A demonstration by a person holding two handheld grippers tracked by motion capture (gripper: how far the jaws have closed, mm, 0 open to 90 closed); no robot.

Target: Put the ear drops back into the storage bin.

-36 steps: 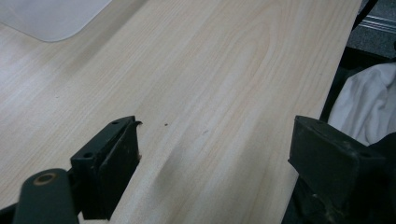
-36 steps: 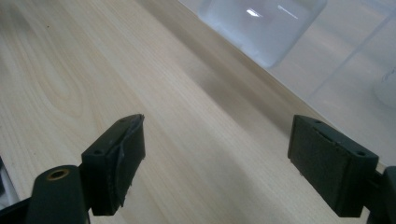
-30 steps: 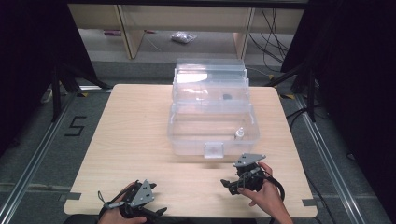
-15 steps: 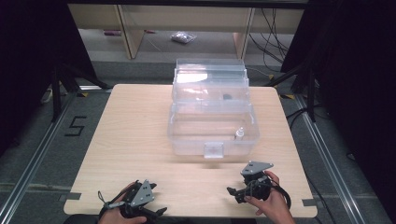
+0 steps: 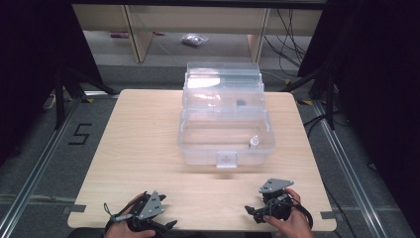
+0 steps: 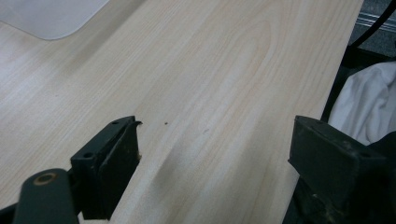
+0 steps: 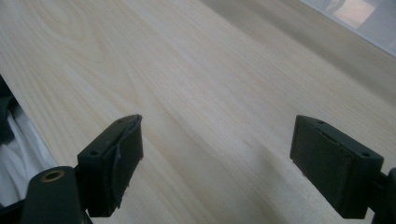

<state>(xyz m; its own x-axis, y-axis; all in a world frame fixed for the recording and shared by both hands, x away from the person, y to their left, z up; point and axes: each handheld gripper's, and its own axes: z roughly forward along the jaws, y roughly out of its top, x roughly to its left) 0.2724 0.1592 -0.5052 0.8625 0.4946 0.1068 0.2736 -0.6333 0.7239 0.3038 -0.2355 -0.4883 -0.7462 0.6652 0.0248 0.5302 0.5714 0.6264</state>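
Moved since earlier: right gripper (image 5: pixel 255 211) has drawn back from near the box front to the near edge of the table (image 5: pixel 143 148); left gripper (image 5: pixel 166 227) has hardly shifted.
Left gripper now: at the near-left edge, jaws spread wide over bare wood in its own view, holding nothing.
Right gripper now: at the near-right edge, jaws equally wide apart, empty.
Box: clear plastic storage box (image 5: pixel 225 131) with its lid up, at the far-middle of the table, well apart from both grippers.
Contents: a small bottle-like item (image 5: pixel 253 143) stands in the right part of the lower tray; a small dark piece (image 5: pixel 241 103) lies in the upper tier.
Handling: probably light, stiff, thin-walled and slick; likely to slide or flex if pinched hard.
Where to hold: the front latch tab (image 5: pixel 226 159) or a side rim looks the surest grip.
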